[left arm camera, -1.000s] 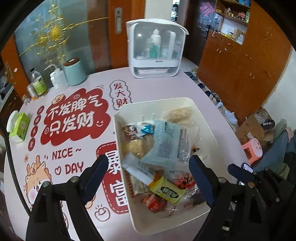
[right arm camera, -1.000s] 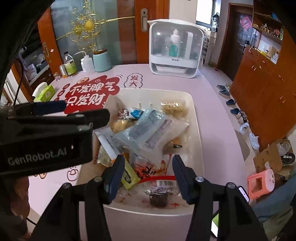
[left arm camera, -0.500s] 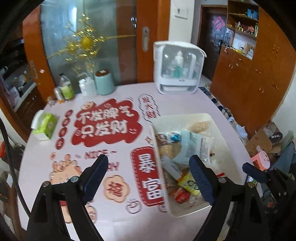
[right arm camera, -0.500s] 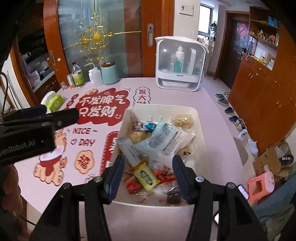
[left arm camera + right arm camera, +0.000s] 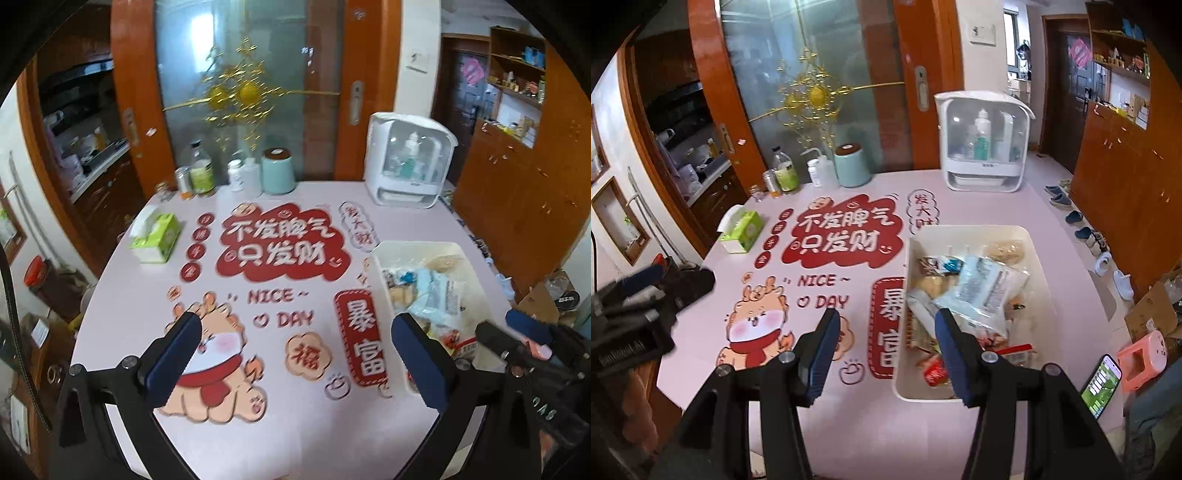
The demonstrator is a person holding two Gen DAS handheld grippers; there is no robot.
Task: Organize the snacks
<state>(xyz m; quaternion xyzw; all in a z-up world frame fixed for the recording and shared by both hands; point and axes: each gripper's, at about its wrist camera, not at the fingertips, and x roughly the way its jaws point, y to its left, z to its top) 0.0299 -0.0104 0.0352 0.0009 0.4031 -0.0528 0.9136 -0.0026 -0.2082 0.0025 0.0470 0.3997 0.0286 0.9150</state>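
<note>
The snacks (image 5: 964, 291) all lie piled in the cream plastic bin (image 5: 1039, 258), which stands on the pink table (image 5: 849, 417) at about 3 o'clock from the printed red panel. On top lies a clear bag with a printed label (image 5: 984, 284); a pale round pastry (image 5: 1004, 251) sits at the 12 o'clock end, and small red and green packets lie at the 6 o'clock end. No snack lies outside the bin that I can see.

This picture fits two stages: the packets may be gathered in the bin as the result of sorting, or they may wait there to be taken out and arranged. I cannot decide which. So I give only general advice: any grasp in this pile should take one packet by a flat edge or a sealed seam, not by the puffed middle, because the film wrappers are slippery and the pastry can crush. The big bag on top covers the others, and pulling from under it could drag its neighbours over the rim.

The left gripper (image 5: 295, 354) hovers above the cartoon print, at 9 o'clock from the bin; its fingers are spread wide and hold nothing. The right gripper (image 5: 886, 350) hangs over the near left corner of the bin, with the fingers moderately apart, also empty and touching nothing.
</note>
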